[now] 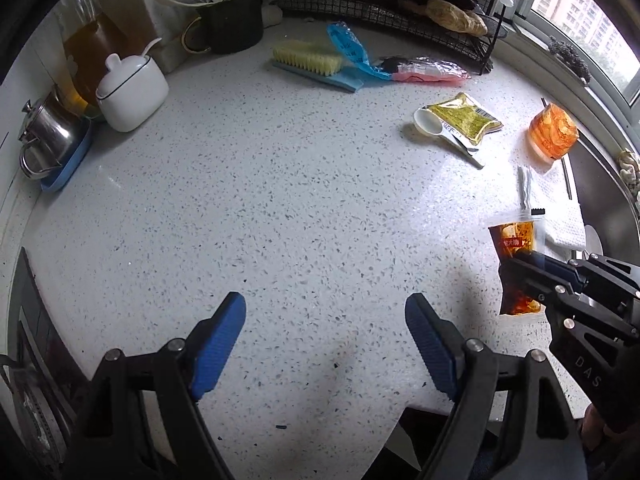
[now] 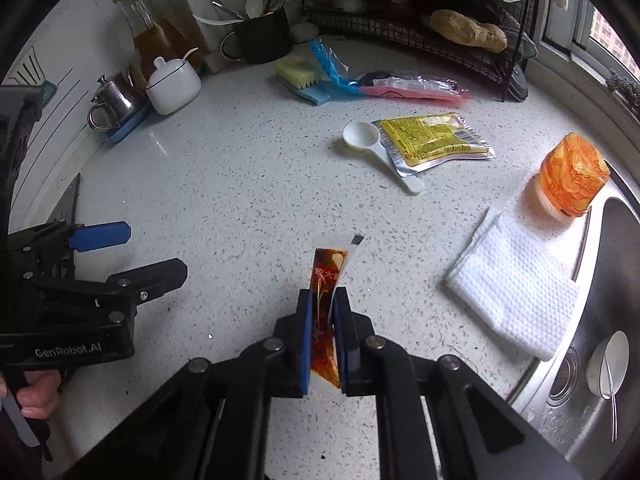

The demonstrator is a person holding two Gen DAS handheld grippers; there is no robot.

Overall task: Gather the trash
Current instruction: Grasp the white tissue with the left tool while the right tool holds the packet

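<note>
My right gripper is shut on a red chili-oil sauce packet and holds it upright above the speckled counter; it also shows in the left wrist view. My left gripper is open and empty over bare counter, left of the right one. A yellow seasoning packet lies beside a white plastic spoon farther back. An orange wrapper stands near the sink. Blue and pink plastic wrappers lie by the wire rack.
A folded white cloth lies at the sink's edge. A scrub brush, white sugar pot, steel pot, oil bottle, utensil holder and black wire rack line the back.
</note>
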